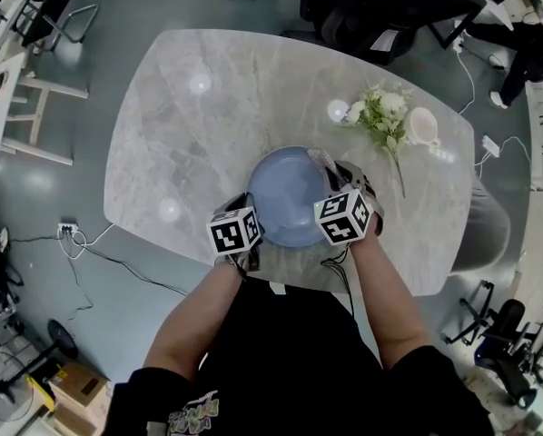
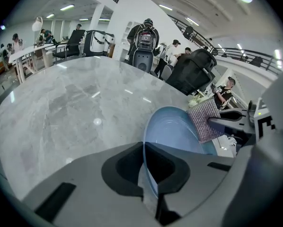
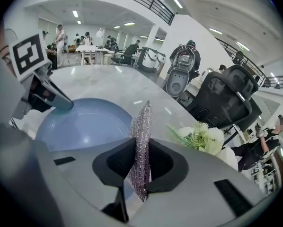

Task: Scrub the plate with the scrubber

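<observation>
Plate (image 1: 285, 193), blue, sat on the marble table (image 1: 199, 107), its near rim pinched between the jaws of the left gripper (image 2: 144, 148). Just right of it, the right gripper (image 3: 140, 150) clamped a purple scrubber (image 3: 142, 124) edge-up by the plate's right side.

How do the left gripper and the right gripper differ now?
The left gripper is shut on the blue plate, at its rim; the right gripper is shut on the scrubber. The left gripper stands at the rim's left side, the right gripper at its right. Both grip something.
</observation>
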Demonstrator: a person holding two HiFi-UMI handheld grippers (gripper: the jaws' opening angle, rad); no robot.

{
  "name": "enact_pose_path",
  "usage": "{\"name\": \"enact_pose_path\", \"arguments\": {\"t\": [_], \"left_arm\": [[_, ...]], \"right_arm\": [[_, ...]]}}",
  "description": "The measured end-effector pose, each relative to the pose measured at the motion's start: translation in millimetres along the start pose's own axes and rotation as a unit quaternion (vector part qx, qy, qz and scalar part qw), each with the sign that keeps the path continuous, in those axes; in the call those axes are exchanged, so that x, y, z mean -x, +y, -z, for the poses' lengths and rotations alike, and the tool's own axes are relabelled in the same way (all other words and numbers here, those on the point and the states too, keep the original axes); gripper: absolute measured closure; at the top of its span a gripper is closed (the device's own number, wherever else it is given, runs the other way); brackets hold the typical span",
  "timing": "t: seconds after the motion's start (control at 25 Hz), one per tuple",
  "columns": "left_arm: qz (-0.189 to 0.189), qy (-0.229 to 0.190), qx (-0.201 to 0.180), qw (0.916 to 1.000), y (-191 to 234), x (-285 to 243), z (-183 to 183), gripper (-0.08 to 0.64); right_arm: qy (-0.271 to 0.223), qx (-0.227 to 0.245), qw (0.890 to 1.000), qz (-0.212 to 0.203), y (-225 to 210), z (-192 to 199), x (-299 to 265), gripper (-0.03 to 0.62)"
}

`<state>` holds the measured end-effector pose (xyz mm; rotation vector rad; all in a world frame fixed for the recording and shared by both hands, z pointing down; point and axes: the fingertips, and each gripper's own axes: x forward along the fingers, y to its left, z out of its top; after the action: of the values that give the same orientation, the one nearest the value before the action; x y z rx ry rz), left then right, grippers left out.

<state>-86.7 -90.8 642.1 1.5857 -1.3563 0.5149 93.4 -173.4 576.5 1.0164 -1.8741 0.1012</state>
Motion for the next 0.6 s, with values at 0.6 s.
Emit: {"name": "enact_pose_path", "arguments": {"t": [0.6], "left_arm": [[-0.004,-0.007,0.009,0.9999,-1,2,-1,0.537]], "right_arm": [[-0.012,-0.195,0.951,-0.238,117,-3,27,0.516]]}}
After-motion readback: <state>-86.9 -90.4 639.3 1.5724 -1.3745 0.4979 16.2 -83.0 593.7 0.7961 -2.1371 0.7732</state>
